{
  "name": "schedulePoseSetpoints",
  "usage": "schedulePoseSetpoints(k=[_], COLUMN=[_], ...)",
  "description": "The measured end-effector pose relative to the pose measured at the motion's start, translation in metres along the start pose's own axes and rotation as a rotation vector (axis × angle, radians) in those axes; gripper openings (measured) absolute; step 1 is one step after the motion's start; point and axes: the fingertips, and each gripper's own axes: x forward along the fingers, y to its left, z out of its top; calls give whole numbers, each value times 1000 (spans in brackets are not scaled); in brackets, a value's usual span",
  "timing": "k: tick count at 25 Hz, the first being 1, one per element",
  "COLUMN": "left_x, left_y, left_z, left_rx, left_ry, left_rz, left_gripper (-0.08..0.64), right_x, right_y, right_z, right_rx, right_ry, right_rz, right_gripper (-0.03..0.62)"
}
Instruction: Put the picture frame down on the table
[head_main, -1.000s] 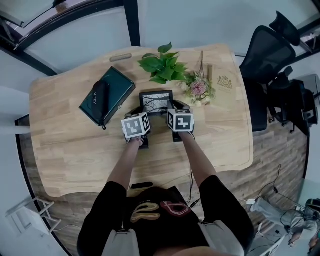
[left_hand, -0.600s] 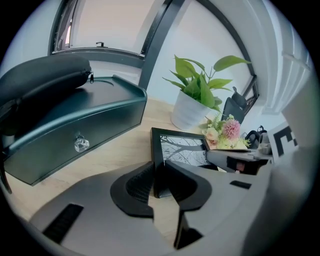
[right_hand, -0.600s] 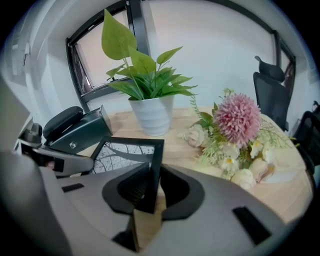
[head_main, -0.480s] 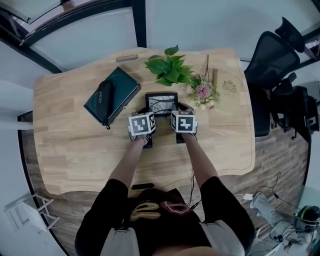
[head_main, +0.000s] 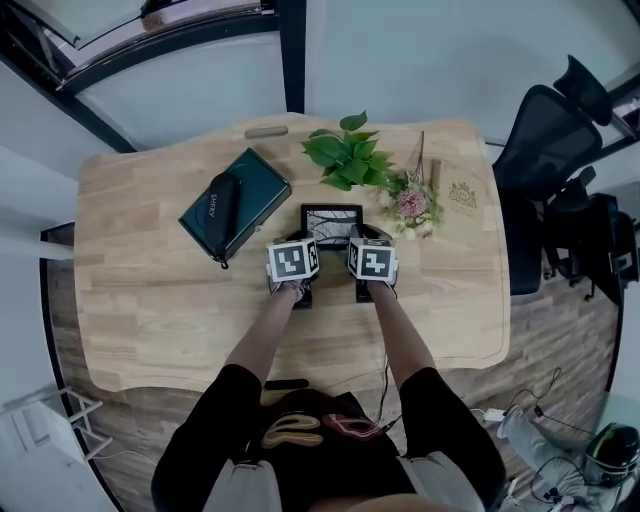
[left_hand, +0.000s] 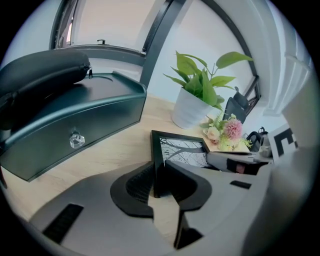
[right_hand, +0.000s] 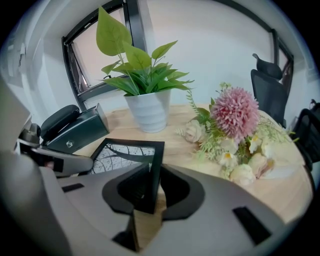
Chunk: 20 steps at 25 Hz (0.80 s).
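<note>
While left claw and right claw clamp opposite edges of black rectangular picture frame, set-down on light wooden table beneath seems underway; next: lower flat, release.

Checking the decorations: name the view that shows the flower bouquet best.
The right gripper view: the flower bouquet lies close and large, blooms distinct. The head view shows it tiny from above; the left gripper view, small and distant.

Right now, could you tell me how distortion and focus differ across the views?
Head view: sharp, the table edges bowed. Left gripper view: fisheye with black corners, the right edge blurred. Right gripper view: same fisheye, flowers crisp.
</note>
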Motion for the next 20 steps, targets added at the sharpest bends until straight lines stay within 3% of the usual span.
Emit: schedulePoseSetpoints(k=[8, 10, 17, 20], left_x=[0, -6, -31, -46], left_y=[2, 2, 2, -2], left_z=[3, 4, 9, 17], left_rx=[-39, -38, 15, 33], left_ry=[-15, -45, -145, -180], left_rz=[-18, 3, 78, 66], left_gripper=[83, 83, 83, 84], right_x=[0, -7, -42, -59], right_y=[-1, 1, 21, 29], right_z=[2, 8, 28, 28], right_rx=[-14, -34, -65, -68], right_ry=[19, -18, -138, -158], right_rz=[36, 33, 80, 105], right_gripper=[97, 157, 178, 179])
